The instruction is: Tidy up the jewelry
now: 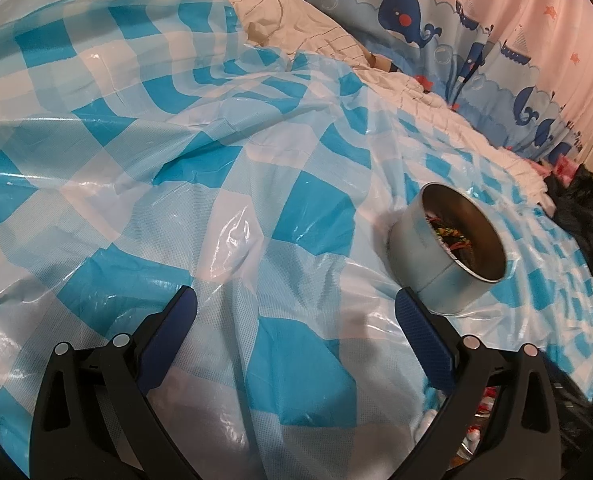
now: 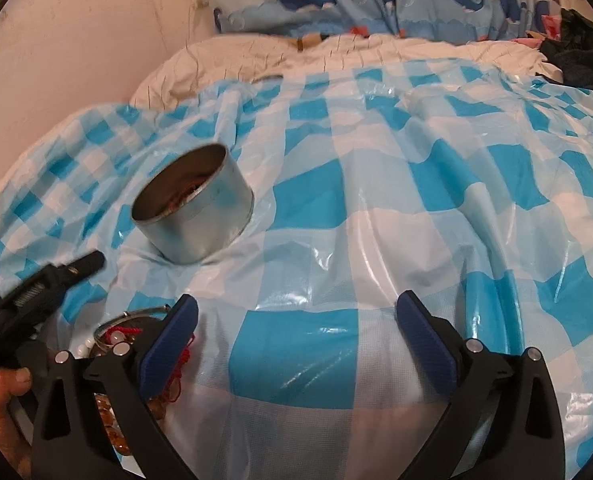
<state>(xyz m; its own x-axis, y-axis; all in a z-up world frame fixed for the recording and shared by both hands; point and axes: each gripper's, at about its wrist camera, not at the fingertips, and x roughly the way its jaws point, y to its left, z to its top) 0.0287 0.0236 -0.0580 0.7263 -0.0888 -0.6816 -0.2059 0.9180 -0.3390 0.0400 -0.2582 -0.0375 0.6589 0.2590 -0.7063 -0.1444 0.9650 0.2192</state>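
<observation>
Round metal tin (image 1: 448,248), smooth-walled, tilted on glossy crinkled blue-white checked plastic sheet (image 1: 216,208); coloured jewelry (image 1: 454,234) inside, perhaps beads. Left gripper (image 1: 296,320) and right gripper (image 2: 296,320) both angled down, jaws wide, holding nothing. More beads (image 2: 112,424) beside the right gripper.

Jewelry pile (image 2: 116,344) half behind a finger, tin's contents (image 1: 454,236) blurry, tin lid (image 2: 144,314) mostly hidden.
</observation>
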